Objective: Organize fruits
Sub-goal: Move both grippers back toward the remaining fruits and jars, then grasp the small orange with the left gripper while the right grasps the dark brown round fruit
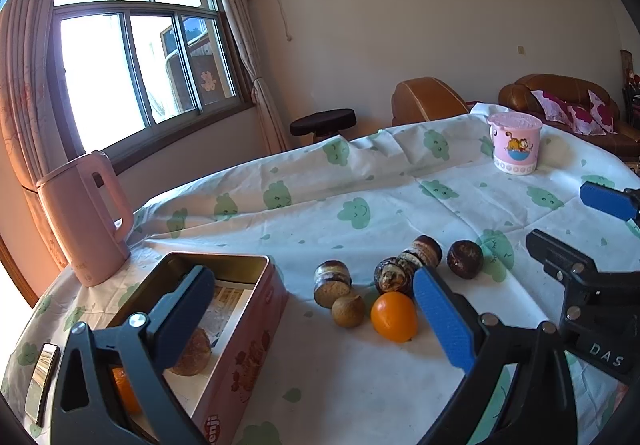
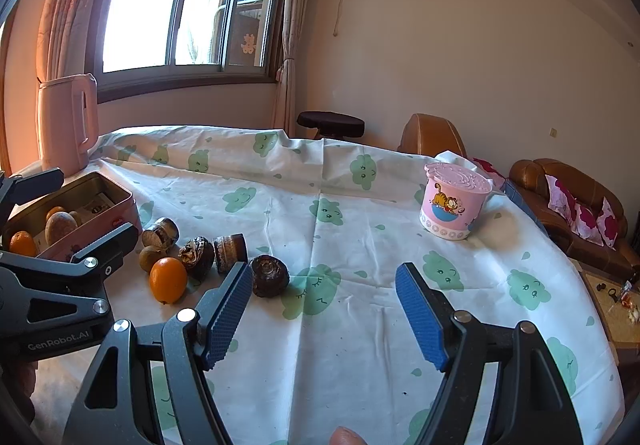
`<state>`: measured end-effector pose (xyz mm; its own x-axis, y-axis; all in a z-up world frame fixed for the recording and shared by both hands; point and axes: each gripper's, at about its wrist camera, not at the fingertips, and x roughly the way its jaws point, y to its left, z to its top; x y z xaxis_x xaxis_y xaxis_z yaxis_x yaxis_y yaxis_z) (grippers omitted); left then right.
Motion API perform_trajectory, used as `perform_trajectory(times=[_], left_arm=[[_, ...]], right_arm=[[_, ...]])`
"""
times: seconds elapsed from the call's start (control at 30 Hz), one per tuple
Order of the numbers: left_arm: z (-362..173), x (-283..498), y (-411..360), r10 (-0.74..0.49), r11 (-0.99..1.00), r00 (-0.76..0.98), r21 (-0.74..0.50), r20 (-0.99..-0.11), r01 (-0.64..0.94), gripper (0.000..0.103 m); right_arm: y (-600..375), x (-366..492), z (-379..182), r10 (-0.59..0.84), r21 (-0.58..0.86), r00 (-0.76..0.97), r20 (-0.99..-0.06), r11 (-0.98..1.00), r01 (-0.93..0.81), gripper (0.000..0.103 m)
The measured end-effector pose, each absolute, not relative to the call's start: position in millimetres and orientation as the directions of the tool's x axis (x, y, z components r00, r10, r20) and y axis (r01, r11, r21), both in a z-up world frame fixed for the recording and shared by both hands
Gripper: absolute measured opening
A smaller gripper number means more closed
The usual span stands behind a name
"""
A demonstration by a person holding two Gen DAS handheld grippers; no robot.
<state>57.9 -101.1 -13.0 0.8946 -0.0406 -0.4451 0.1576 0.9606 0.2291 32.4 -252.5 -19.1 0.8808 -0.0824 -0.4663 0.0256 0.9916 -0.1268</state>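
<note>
A pink tin box (image 1: 244,329) (image 2: 105,225) stands at the table's left with an orange (image 2: 22,243) and a brownish fruit (image 1: 193,353) (image 2: 60,227) inside. Right of it on the cloth lie a loose orange (image 1: 394,317) (image 2: 168,280), a small brown round fruit (image 1: 348,309) (image 2: 149,257) and several dark cut fruits (image 1: 465,259) (image 2: 269,275). My left gripper (image 1: 314,277) (image 2: 96,203) hovers open over the box's right edge, holding nothing. To the right of the fruits my right gripper (image 2: 324,277) (image 1: 580,221) stands open and empty above the cloth.
A pink kettle (image 1: 86,221) (image 2: 68,121) stands behind the box at the far left. A lidded pink cup (image 1: 516,143) (image 2: 454,205) sits far right. A flat shiny object (image 1: 42,377) lies by the near left edge. The cloth (image 2: 320,181) is wrinkled at the back.
</note>
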Motion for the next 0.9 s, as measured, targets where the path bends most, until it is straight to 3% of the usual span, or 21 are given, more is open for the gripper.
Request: perform_trajectory(times=[0.13,0.4,0.53,0.67,0.83,0.9], left_arm=[[-18.6,63.8,-101.9,-0.050,0.958,0.883,0.227,-0.467,0.175,0.102],[-25.7,77.3,-78.0,-0.064,0.958,0.839,0.203,-0.540,0.203,0.083],[-28.1,75.1,-69.5,-0.100,0.951,0.818,0.186,-0.566,0.245,0.081],[-31.2,75.2,-79.5,-0.163,0.940,0.776,0.144,-0.610,0.310,0.070],[-39.1,79.9,-107.4,-0.195,0.923,0.741,0.136,-0.642,0.361,0.069],[-44.3,85.6,-115.4,-0.194,0.920,0.723,0.134,-0.663,0.369,0.057]], right_arm=[[-256.3,36.5,-22.6,-0.089,-0.128,0.875,-0.476,0.991,0.031,0.075],[-267.3,41.5,-25.2,-0.091,-0.108,0.860,-0.503,0.993,0.042,0.075],[-273.2,45.6,-26.7,-0.084,-0.091,0.851,-0.519,0.995,0.043,0.075],[-276.8,50.9,-28.8,-0.054,-0.059,0.840,-0.539,0.998,0.027,0.075],[-276.6,59.4,-31.4,-0.026,-0.039,0.826,-0.562,0.999,0.005,0.075],[-278.4,61.8,-32.1,-0.020,-0.031,0.822,-0.569,1.000,0.003,0.075]])
